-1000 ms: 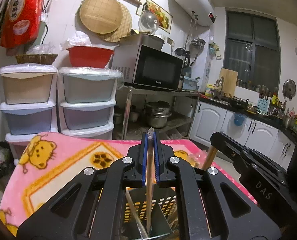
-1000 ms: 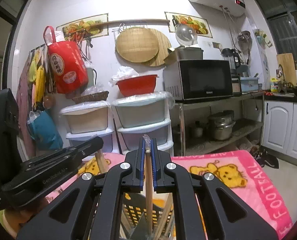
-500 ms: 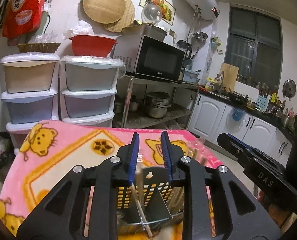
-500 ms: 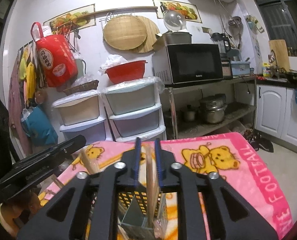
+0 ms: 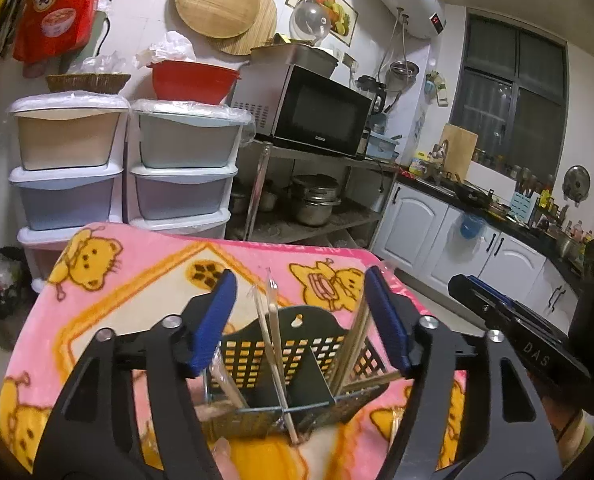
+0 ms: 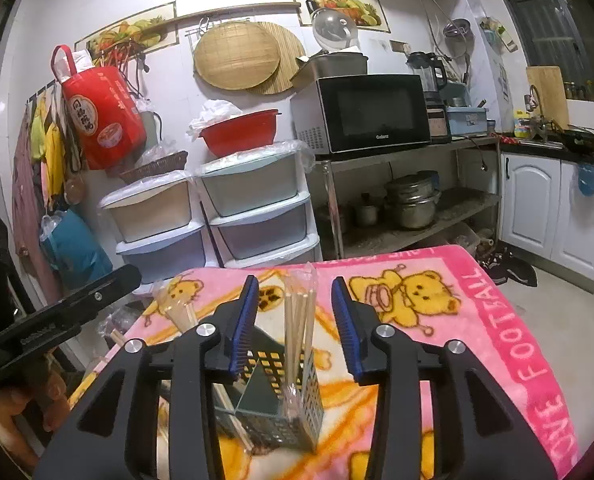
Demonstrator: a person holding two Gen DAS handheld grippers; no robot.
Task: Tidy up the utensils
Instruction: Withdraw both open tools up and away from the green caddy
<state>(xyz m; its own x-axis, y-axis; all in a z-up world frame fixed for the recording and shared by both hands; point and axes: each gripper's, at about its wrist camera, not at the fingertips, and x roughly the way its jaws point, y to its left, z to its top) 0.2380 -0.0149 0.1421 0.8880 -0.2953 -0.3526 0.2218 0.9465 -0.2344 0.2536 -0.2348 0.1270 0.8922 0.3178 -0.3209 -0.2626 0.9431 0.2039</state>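
Note:
A dark perforated utensil holder [image 5: 297, 364] with inner dividers stands on the pink bear-print blanket [image 5: 137, 276]. Wrapped wooden chopsticks [image 5: 271, 328] lean inside it. My left gripper [image 5: 299, 304] is open above the holder, jaws wide on either side of it, holding nothing. In the right wrist view the holder [image 6: 277, 400] holds a wrapped bundle of chopsticks [image 6: 297, 320] standing upright. My right gripper [image 6: 295, 312] is open with the bundle between its jaws, not touching them. More wrapped chopsticks [image 6: 173, 308] stick up at the left.
The blanket covers a table; its far edge faces stacked plastic drawers [image 5: 125, 168] and a metal shelf with a microwave [image 5: 317, 116] and pots. White kitchen cabinets [image 5: 457, 240] stand to the right. The other gripper's body [image 5: 517, 344] is at the right in the left view.
Both grippers were shut on wrapped chopsticks a second ago. Both have opened and let go; the chopsticks now stand in the holder. Both grippers have lifted and drawn back a little.

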